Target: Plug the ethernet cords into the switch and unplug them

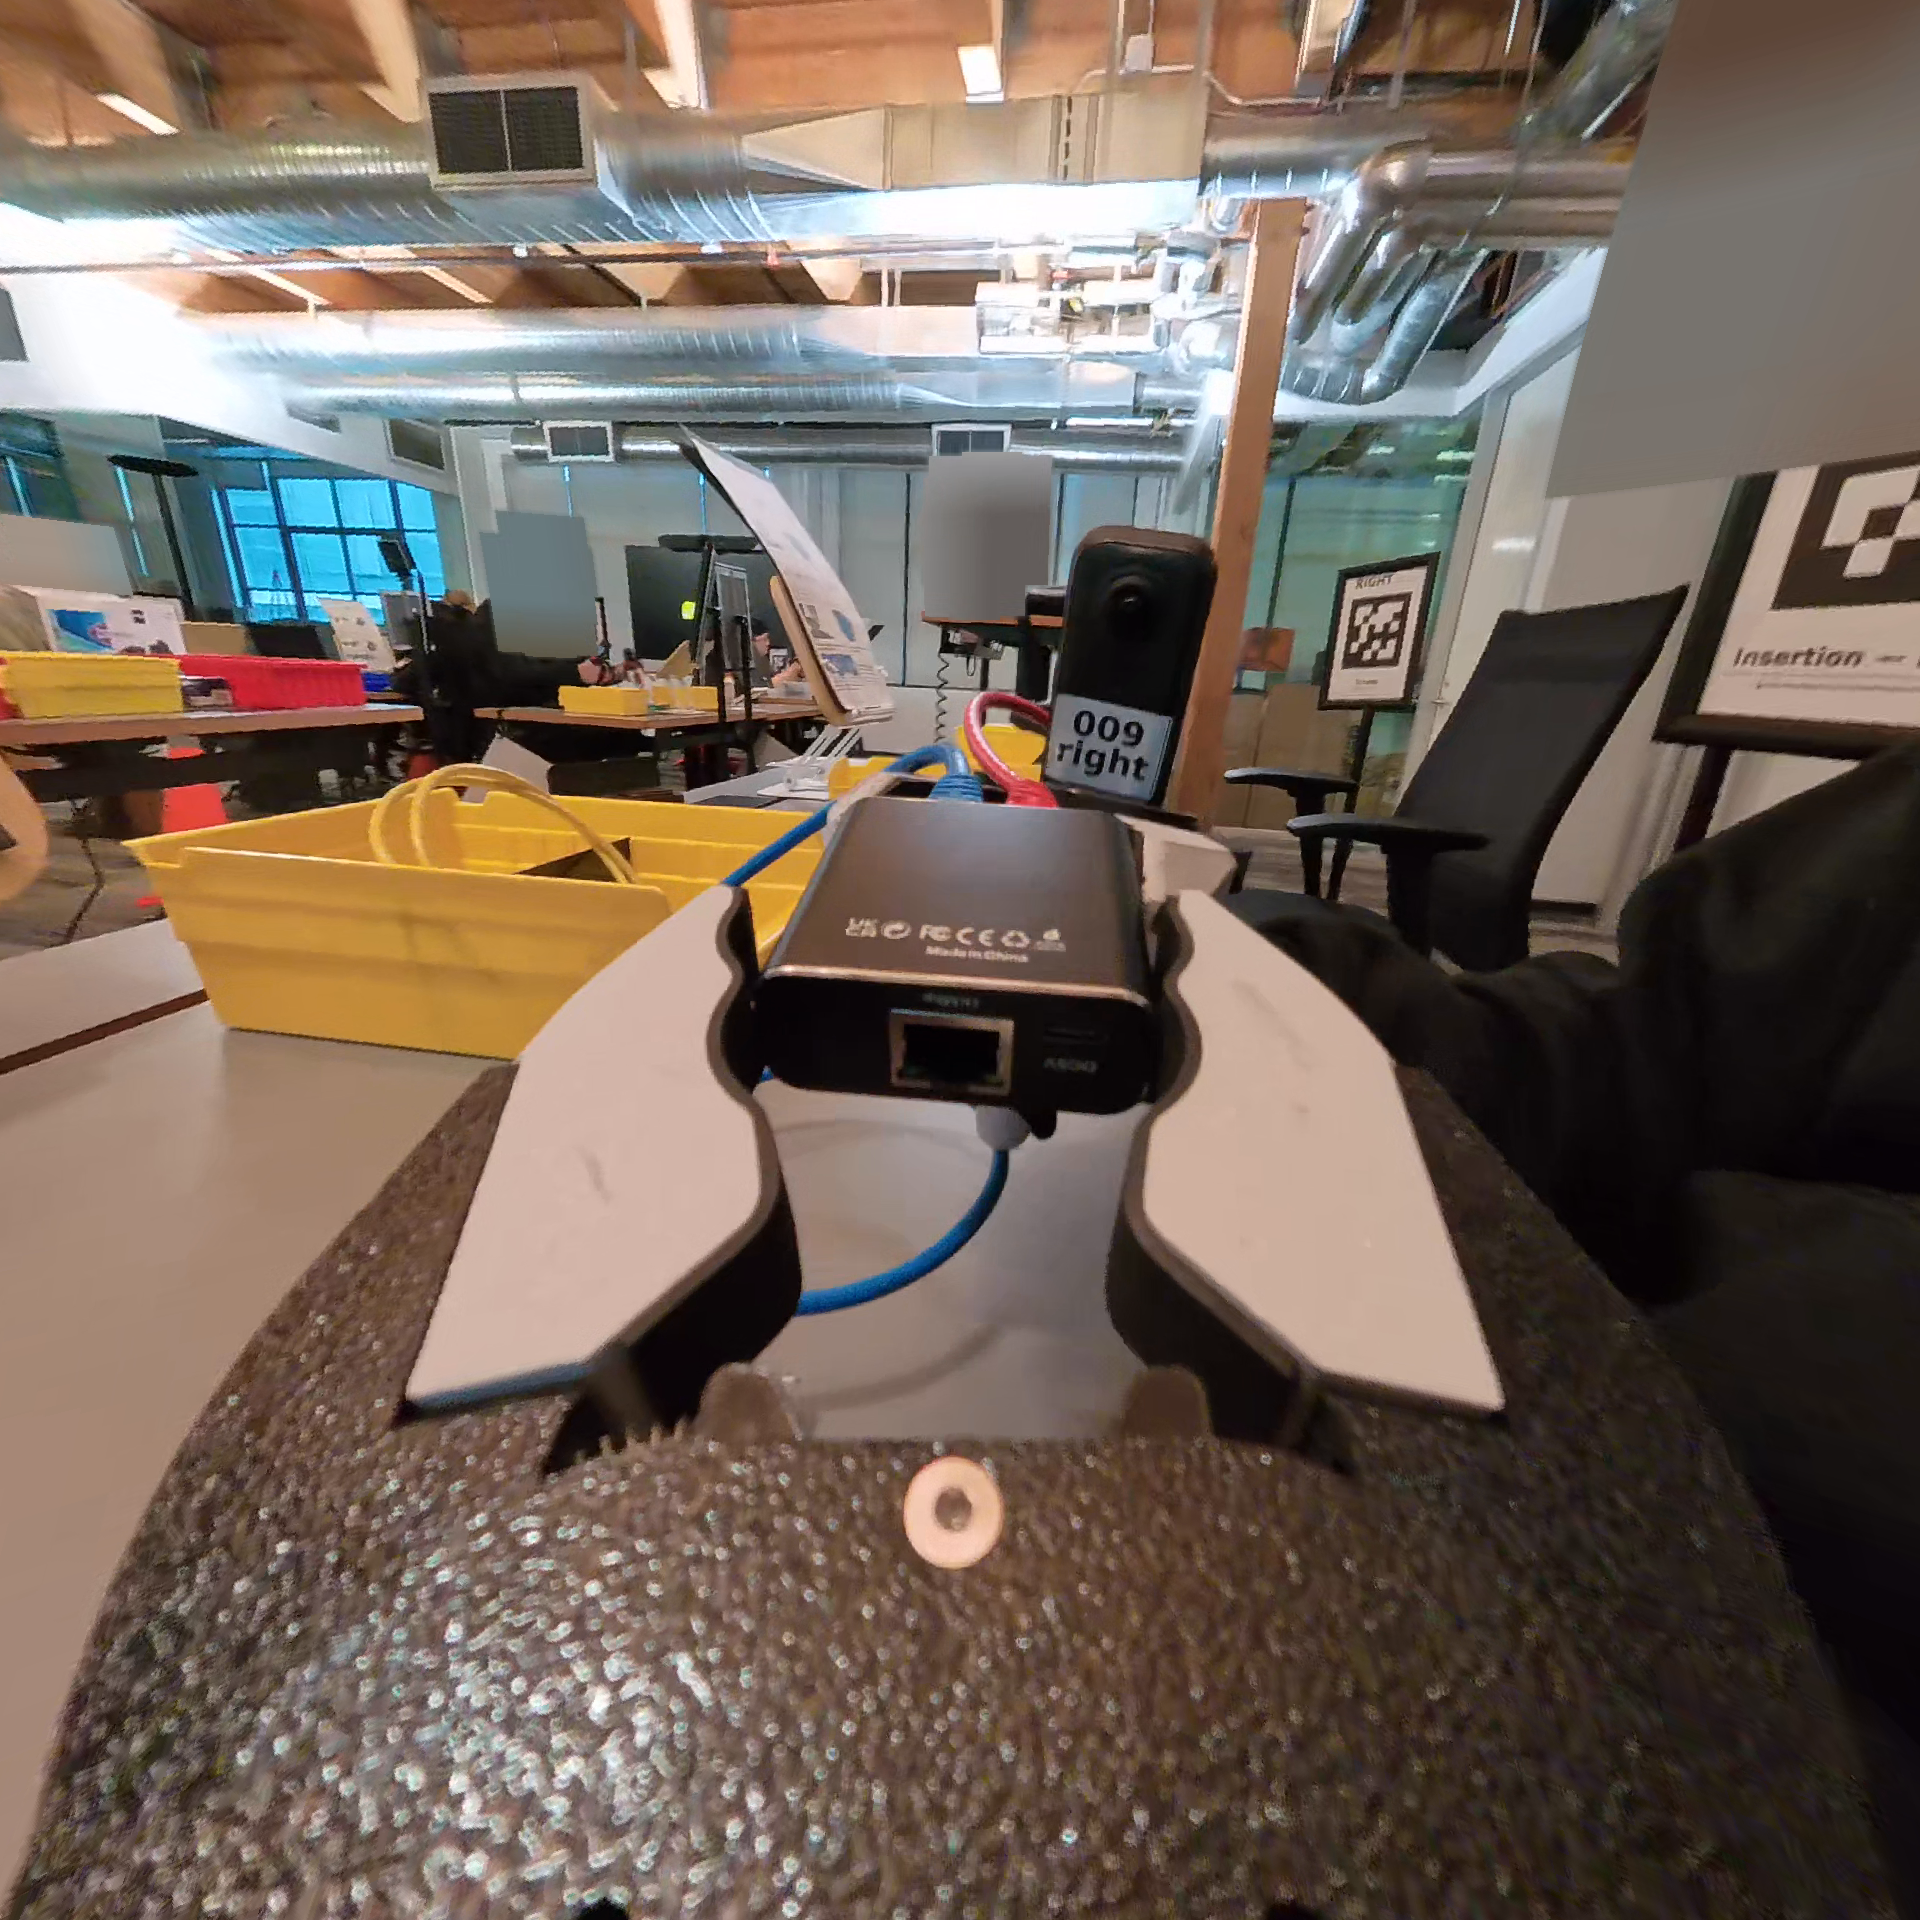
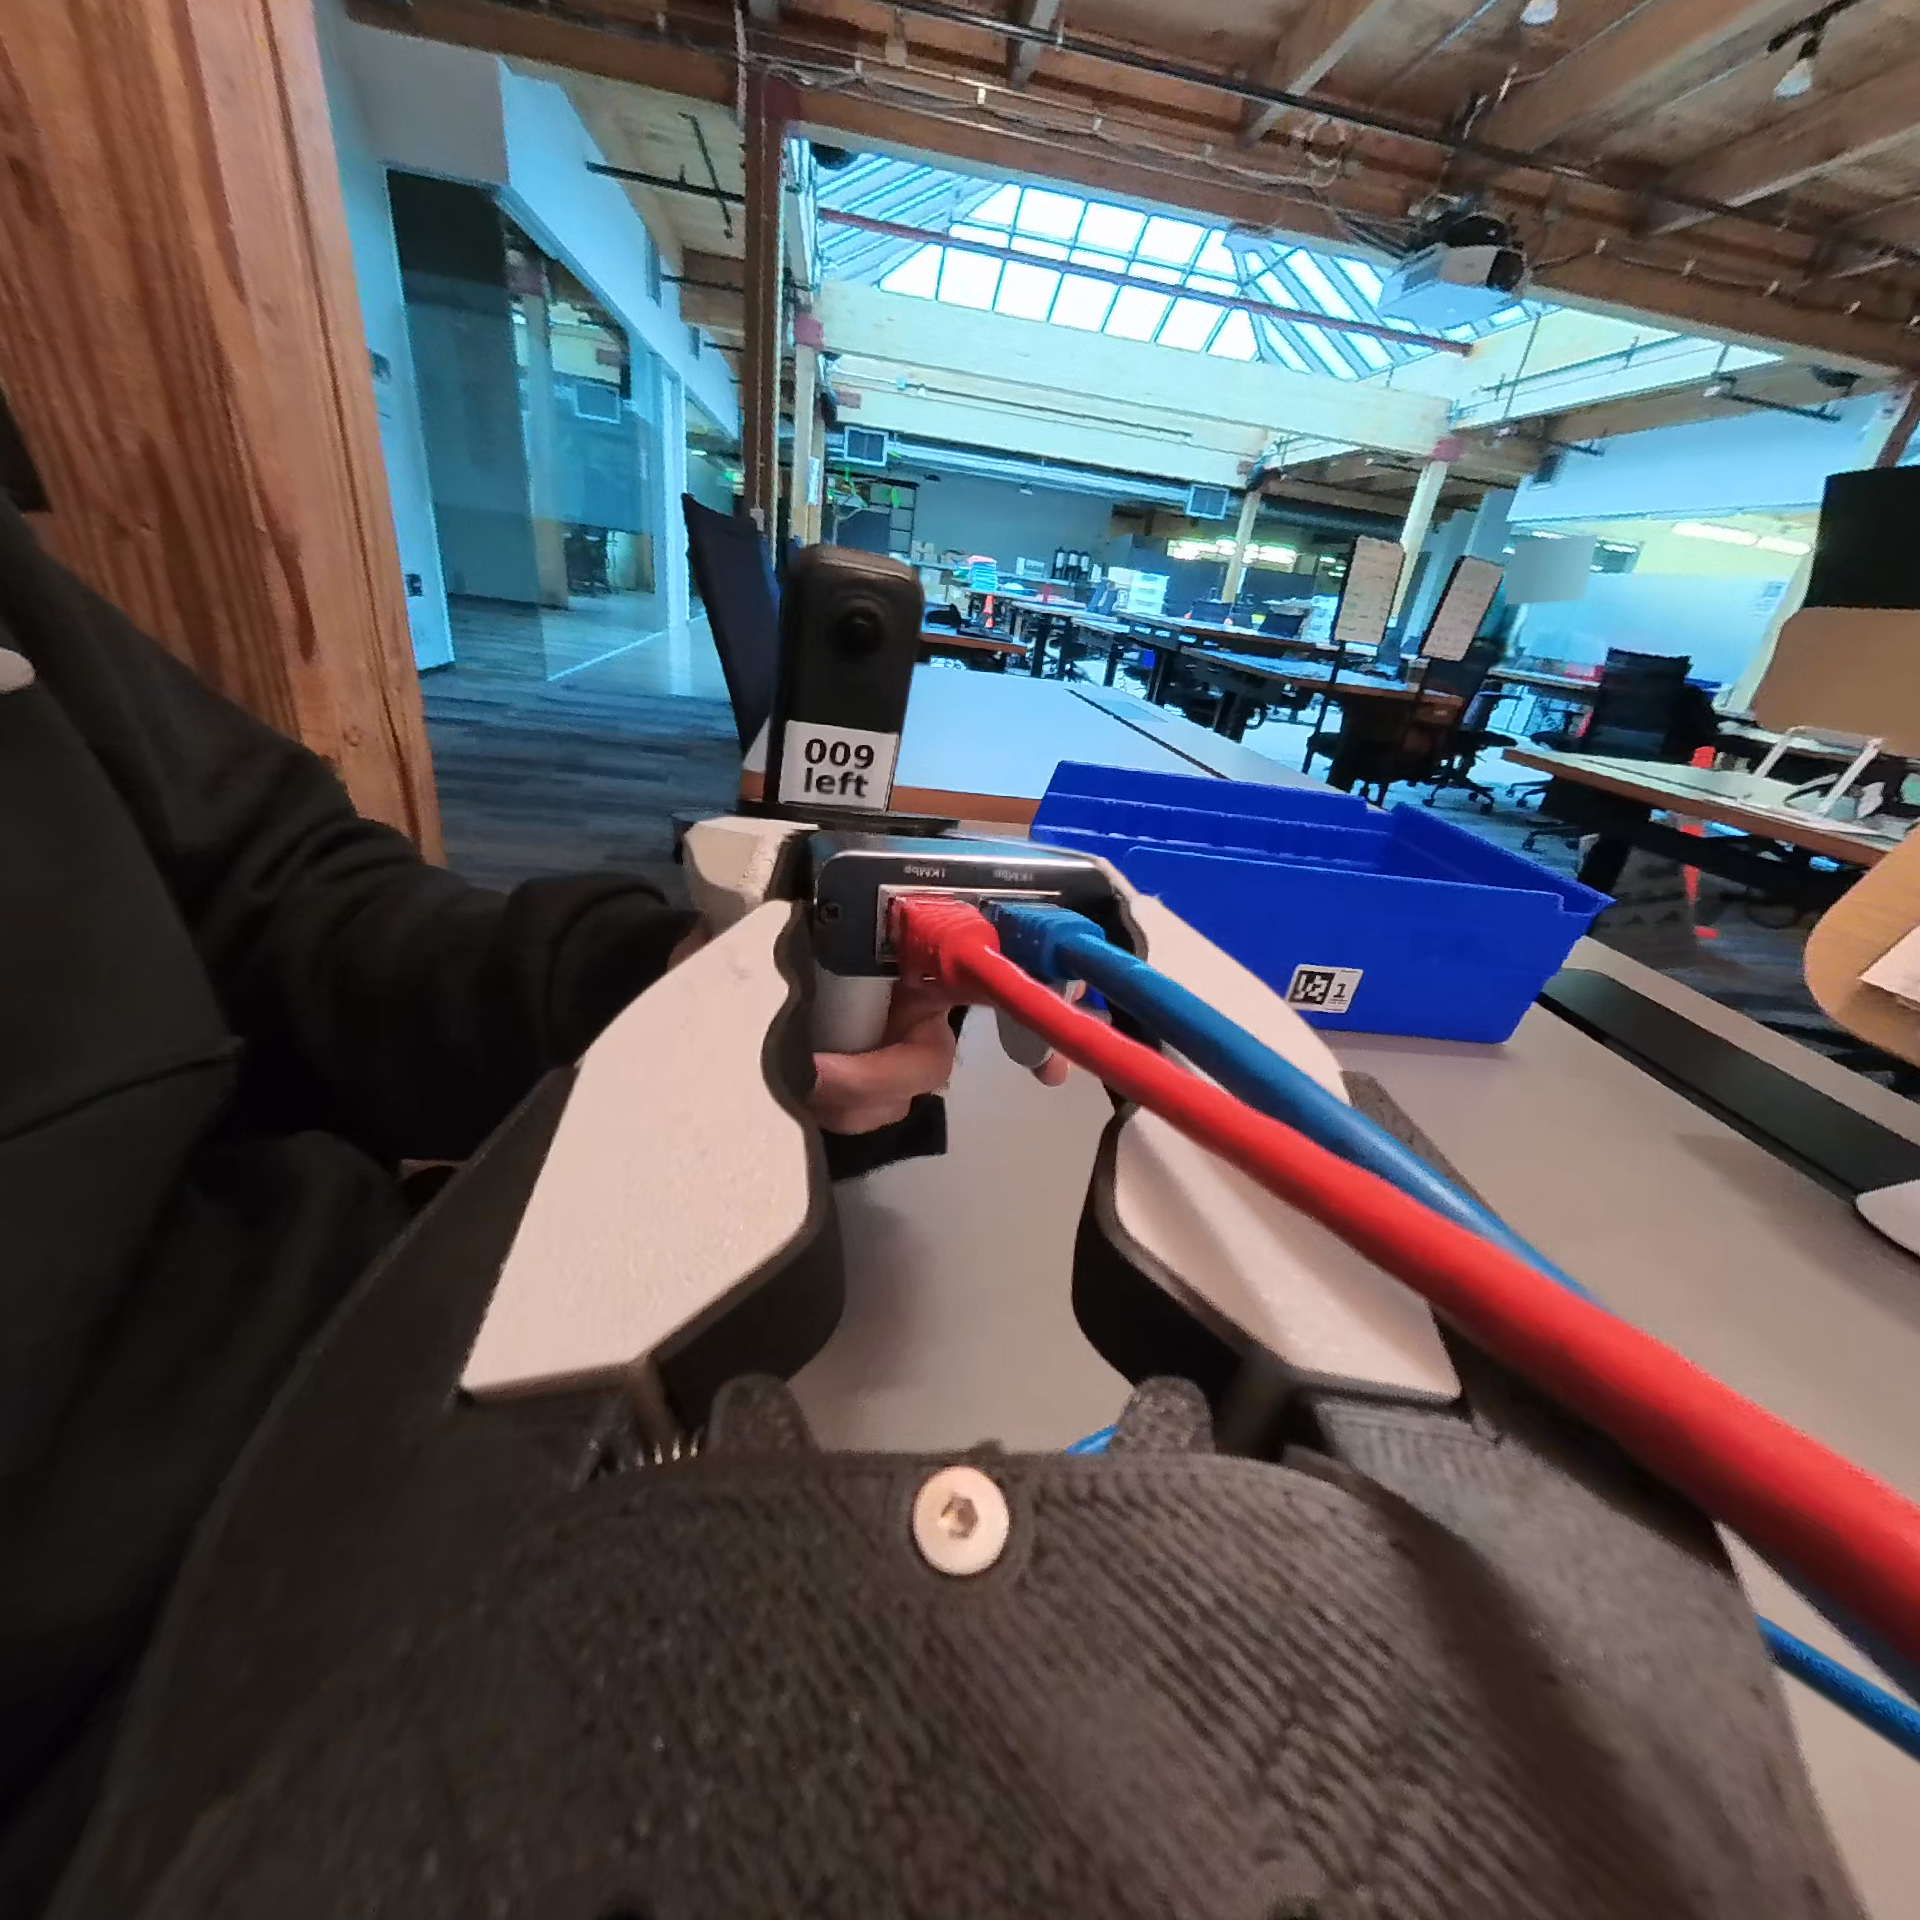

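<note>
Clamping the switch (image 1: 961, 935) by its smooth sides, the left gripper (image 1: 951, 997) steadies it; right gripper (image 2: 961, 971) spread around red cord (image 2: 1247, 1153) and blue cord (image 2: 1174, 997) — both seated at 12 o'clock. Light, rigid, probably slippery; grasp plug boots, not cable.

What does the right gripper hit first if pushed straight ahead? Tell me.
Likely the red plug and blue plug seated in the switch, which lie between the open right gripper's tips; depth is uncertain.

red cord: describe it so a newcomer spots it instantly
Find the small black switch clamped in the left gripper above the grey table. Two cords enter its face; the red cord is the left one, beside the blue cord.
</note>
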### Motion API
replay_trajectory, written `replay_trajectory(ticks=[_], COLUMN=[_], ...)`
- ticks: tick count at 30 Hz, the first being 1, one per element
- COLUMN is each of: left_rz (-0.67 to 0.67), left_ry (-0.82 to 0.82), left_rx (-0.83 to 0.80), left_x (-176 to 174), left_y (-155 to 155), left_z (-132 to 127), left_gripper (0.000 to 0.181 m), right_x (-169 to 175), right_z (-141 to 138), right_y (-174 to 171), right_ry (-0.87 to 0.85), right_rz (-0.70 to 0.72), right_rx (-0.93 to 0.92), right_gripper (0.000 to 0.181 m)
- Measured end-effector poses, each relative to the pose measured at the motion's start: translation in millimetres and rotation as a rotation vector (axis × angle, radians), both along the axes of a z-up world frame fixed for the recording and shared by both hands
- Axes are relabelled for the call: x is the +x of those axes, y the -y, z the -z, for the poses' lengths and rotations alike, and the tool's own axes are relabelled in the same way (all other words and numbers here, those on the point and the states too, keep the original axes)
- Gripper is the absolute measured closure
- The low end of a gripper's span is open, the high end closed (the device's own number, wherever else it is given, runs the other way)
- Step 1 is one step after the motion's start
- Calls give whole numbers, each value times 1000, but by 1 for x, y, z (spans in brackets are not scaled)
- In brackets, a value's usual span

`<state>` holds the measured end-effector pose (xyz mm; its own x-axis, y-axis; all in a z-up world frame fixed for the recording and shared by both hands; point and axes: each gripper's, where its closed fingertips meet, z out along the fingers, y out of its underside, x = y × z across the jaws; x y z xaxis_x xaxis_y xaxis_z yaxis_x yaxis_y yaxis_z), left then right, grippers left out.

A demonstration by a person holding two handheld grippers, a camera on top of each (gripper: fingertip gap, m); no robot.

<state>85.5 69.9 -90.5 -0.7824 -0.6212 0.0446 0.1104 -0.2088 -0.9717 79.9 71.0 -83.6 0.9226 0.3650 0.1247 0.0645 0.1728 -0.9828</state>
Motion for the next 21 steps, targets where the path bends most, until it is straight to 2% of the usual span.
replay_trajectory(ticks=[12,15,21], left_rz=[47,11,12], left_ry=[-14,-19,-28], left_rx=[35,13,36], left_x=[-2,4,4], left_y=[13,6,8], left_z=[10,8,11], left_gripper=[103,99,107], right_x=[-8,-2,0], right_z=[8,3,5], right_y=[-1,-5,-2], right_ry=[-34,-24,-61], right_rz=[-72,-7,-46], right_rx=[2,55,47], right_gripper=[127,132,131])
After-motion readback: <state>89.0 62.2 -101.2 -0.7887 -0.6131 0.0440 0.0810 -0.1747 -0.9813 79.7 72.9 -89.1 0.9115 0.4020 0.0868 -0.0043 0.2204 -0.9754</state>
